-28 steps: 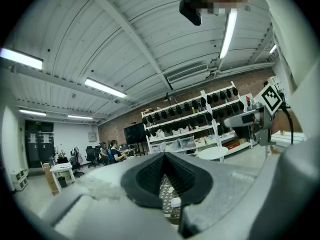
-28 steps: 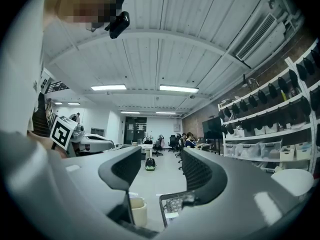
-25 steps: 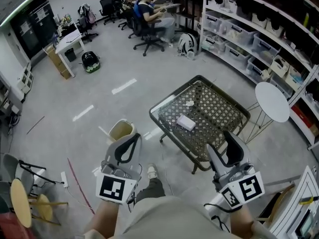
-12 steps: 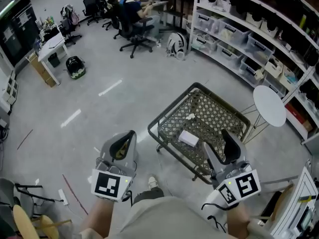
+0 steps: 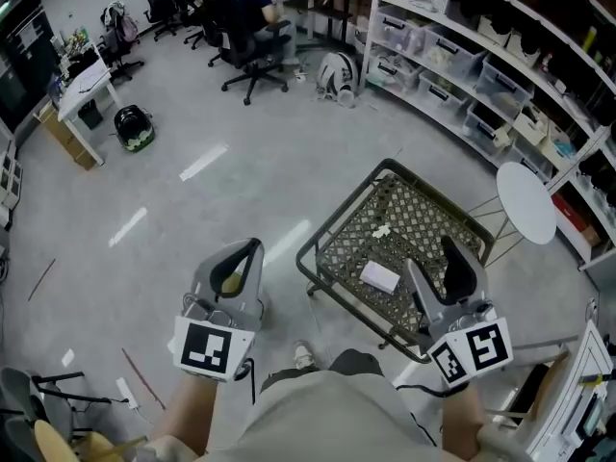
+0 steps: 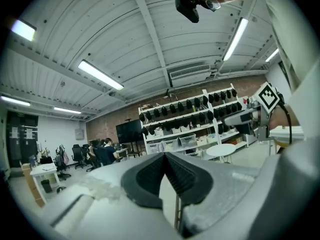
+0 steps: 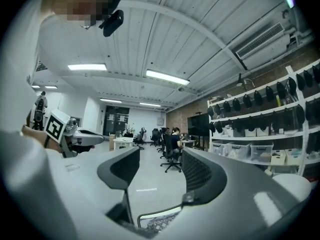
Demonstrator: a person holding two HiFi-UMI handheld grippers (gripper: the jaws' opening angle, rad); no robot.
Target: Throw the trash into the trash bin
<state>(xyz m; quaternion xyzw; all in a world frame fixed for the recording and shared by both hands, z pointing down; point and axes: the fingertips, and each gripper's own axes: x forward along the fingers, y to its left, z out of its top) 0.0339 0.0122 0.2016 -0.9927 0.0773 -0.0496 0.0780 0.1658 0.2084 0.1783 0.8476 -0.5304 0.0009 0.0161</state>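
A metal lattice table (image 5: 423,215) stands ahead on the right. On it lie a white box (image 5: 379,277) and a small crumpled white scrap (image 5: 382,231). My right gripper (image 5: 430,254) hovers level over the table's near edge. It is open; its jaws have just been opening, with nothing between them (image 7: 160,156). My left gripper (image 5: 252,248) is held left of the table, shut and empty (image 6: 165,155). Only a tan patch (image 5: 229,280), seemingly the trash bin, shows through its loop; the rest is hidden.
A round white side table (image 5: 526,197) stands right of the lattice table, in front of long shelves with bins (image 5: 462,56). People sit on office chairs (image 5: 245,17) at the far end, and a desk (image 5: 77,85) is at far left. Grey floor lies between.
Both grippers have travelled forward with the person. The open bin seen above the left gripper has slipped behind it, and the lattice table has shifted right and nearer in view.
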